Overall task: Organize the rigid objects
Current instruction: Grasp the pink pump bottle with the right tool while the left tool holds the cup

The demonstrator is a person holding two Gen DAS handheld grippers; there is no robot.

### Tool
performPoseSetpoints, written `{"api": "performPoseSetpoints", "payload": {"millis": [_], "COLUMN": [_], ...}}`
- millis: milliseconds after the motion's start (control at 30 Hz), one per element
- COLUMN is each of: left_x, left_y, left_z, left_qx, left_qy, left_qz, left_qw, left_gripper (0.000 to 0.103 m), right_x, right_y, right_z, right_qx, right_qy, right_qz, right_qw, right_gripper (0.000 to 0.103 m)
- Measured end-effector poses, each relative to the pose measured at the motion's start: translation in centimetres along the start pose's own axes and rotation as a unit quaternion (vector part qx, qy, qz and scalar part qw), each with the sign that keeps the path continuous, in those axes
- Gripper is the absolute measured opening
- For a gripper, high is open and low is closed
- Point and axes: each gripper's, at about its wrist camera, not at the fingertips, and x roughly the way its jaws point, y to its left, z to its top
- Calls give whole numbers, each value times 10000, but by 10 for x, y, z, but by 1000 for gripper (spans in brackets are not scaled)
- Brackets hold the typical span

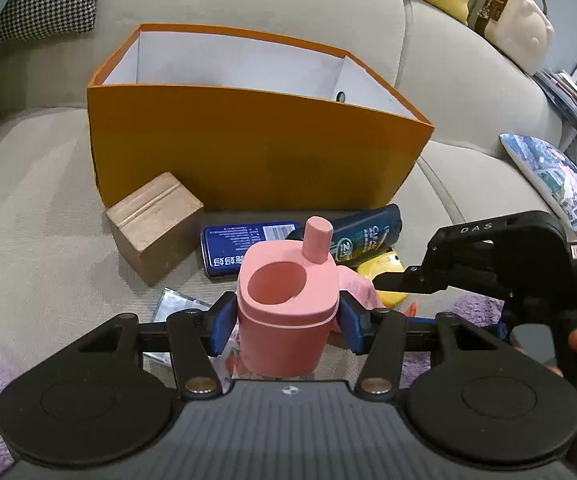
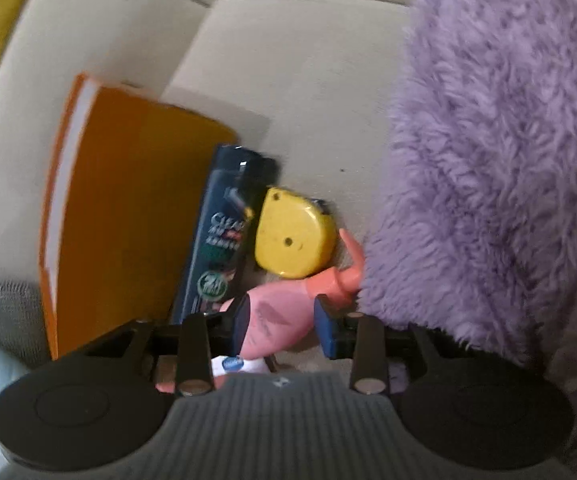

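Observation:
My left gripper [image 1: 286, 320] is shut on a pink cup with a stubby handle [image 1: 288, 304], held upright above the sofa seat. Behind it stands an open orange box [image 1: 248, 148], white inside. A wooden block [image 1: 154, 226], a blue tin [image 1: 240, 248], a dark shampoo bottle [image 1: 368, 236] and a yellow tape measure [image 1: 384, 276] lie in front of the box. My right gripper [image 2: 282, 328] has its blue pads on either side of a pink bottle [image 2: 284, 312] lying on the seat; the left pad touches it, a small gap shows at the right. The tape measure [image 2: 294, 232] and shampoo bottle [image 2: 224, 232] lie just beyond.
A fluffy purple blanket [image 2: 488, 160] fills the right side, touching the pink bottle's tip. A beige sofa seat [image 1: 48, 200] carries everything. A printed cushion [image 1: 548, 176], a white bag [image 1: 516, 20] and a checked cushion [image 1: 44, 0] sit around the edges. A plastic wrapper [image 1: 176, 304] lies under the left gripper.

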Motion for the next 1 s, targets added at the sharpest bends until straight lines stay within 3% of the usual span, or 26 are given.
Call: {"api": "performPoseSetpoints", "payload": {"millis": [167, 267, 333, 400, 500, 667, 833, 900, 1000], "left_x": [4, 5, 6, 8, 7, 5, 0, -3, -8], "left_y": [-1, 0, 0, 1, 3, 8, 14, 16, 22], "left_z": [1, 0, 1, 3, 5, 5, 3, 2, 0], "left_qx": [55, 40, 22, 25, -26, -146, -244, -304, -439], "left_qy": [21, 17, 50, 61, 82, 102, 97, 92, 67], "left_qz": [-10, -64, -106, -108, -119, -146, -152, -140, -171], "left_qw": [10000, 10000, 9999, 9999, 9999, 9997, 9995, 9994, 9989], "left_gripper": [61, 62, 62, 62, 62, 62, 62, 62, 62], "right_x": [4, 1, 3, 8, 16, 24, 31, 28, 18], "right_y": [3, -3, -3, 5, 16, 34, 45, 52, 66], "right_z": [3, 8, 9, 11, 9, 7, 7, 2, -12], "right_qx": [267, 677, 917, 834, 642, -17, -772, -1253, -2215], "right_qy": [305, 177, 123, 136, 135, 228, 365, 391, 273], "right_qz": [-269, -332, -428, -455, -614, -677, -330, -208, -77], "right_qw": [9988, 9970, 9948, 9954, 9960, 9974, 9958, 9911, 9747], "right_gripper": [36, 33, 36, 49, 56, 57, 54, 50, 45]}}
